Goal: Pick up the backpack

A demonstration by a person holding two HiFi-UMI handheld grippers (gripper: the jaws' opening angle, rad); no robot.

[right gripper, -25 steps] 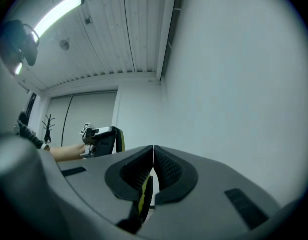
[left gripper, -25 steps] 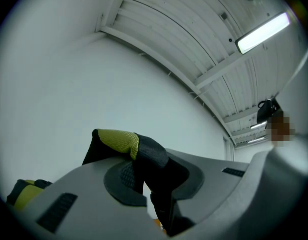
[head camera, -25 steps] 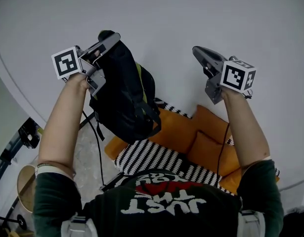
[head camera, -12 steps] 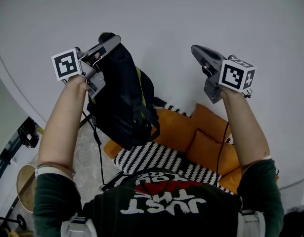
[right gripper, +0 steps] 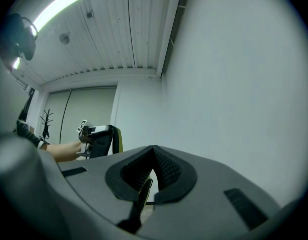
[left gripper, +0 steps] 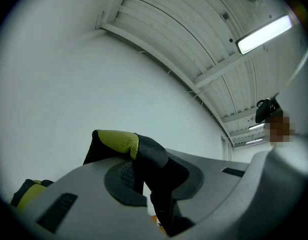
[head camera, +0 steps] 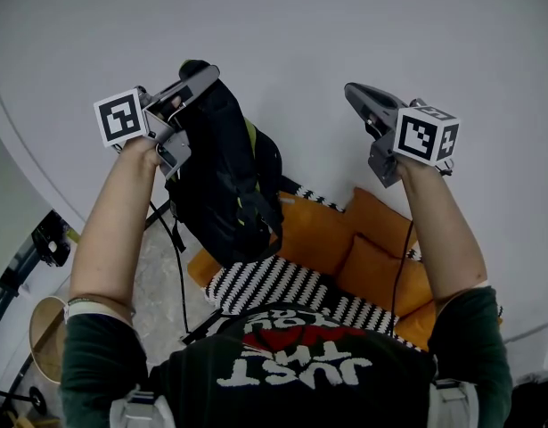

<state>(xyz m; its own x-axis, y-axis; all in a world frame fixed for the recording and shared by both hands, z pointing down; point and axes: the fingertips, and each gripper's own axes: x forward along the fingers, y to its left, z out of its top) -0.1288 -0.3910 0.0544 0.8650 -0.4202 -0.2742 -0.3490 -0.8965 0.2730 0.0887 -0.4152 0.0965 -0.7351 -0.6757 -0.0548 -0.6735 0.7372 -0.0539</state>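
Note:
The black backpack [head camera: 222, 178] with yellow-green trim hangs in the air in front of the white wall. My left gripper [head camera: 199, 69] is shut on its top handle [left gripper: 152, 162]. In the left gripper view the black and yellow-green mesh strap is pinched between the two pads. My right gripper [head camera: 353, 91] is raised at the same height to the right, apart from the bag. Its pads [right gripper: 164, 168] meet at the tip with nothing held. The right gripper view shows the left gripper [right gripper: 93, 130] and the bag [right gripper: 107, 142] far off at the left.
Below the bag lie orange cushions [head camera: 349, 239] and a black-and-white striped cloth [head camera: 265, 281]. A black cable [head camera: 178, 266] runs down to the pale floor at the left, near a round wooden stool [head camera: 44, 337]. The white wall [head camera: 345, 16] is close ahead.
The hanging backpack has swayed a little, and its lower part has turned slightly. Both hands have stayed where they were.

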